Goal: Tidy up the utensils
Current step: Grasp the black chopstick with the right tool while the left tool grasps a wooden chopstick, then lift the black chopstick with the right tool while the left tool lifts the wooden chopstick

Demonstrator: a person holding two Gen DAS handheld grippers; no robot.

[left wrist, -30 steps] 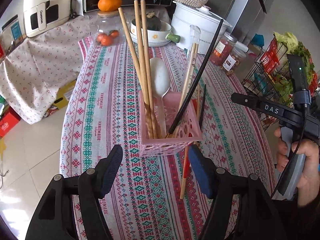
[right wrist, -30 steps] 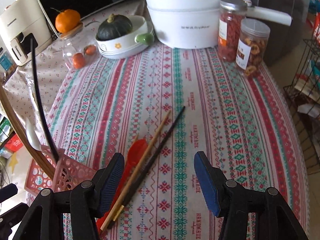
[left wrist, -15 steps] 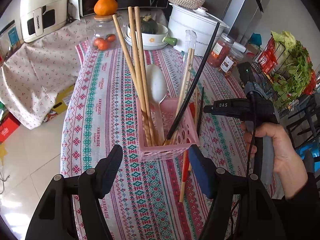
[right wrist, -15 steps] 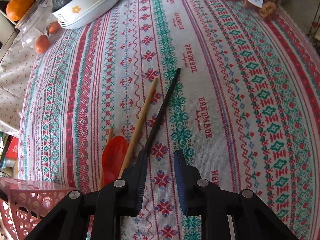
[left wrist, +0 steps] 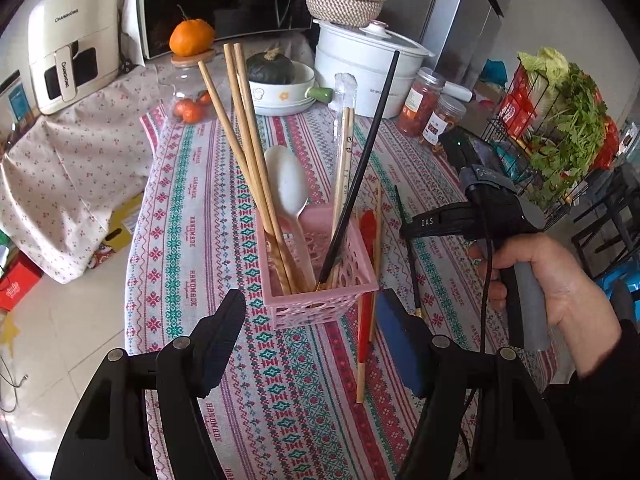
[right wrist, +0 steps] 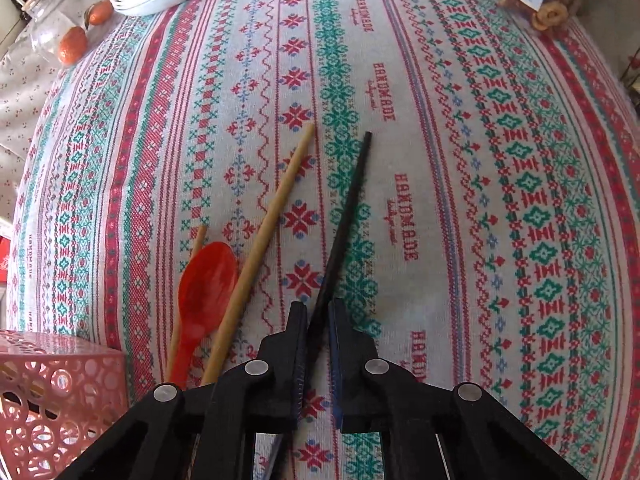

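My right gripper [right wrist: 318, 306] points steeply down at the patterned tablecloth and is shut on a black chopstick [right wrist: 352, 196], whose far end still lies on the cloth. Left of it lie a wooden chopstick [right wrist: 276, 208] and a red spoon [right wrist: 206, 276], with another wooden stick partly under the spoon. The pink basket [left wrist: 312, 314] holds three wooden chopsticks, a white spoon [left wrist: 288, 188], a wrapped pair and a black chopstick [left wrist: 372, 152]. My left gripper [left wrist: 315, 299] stands open just in front of the basket, not touching it. A hand holds the right gripper [left wrist: 404, 232] beside the basket.
At the table's far end stand a white pot [left wrist: 360, 76], a bowl with a dark squash [left wrist: 280, 88], snack jars [left wrist: 436, 116] and a tomato jar [left wrist: 188, 96]. A wire rack of vegetables [left wrist: 560, 128] is at the right. The table edge drops to the floor at the left.
My right gripper came down to the cloth and its jaws closed on the black chopstick. The left gripper stayed open by the basket, hardly moving.
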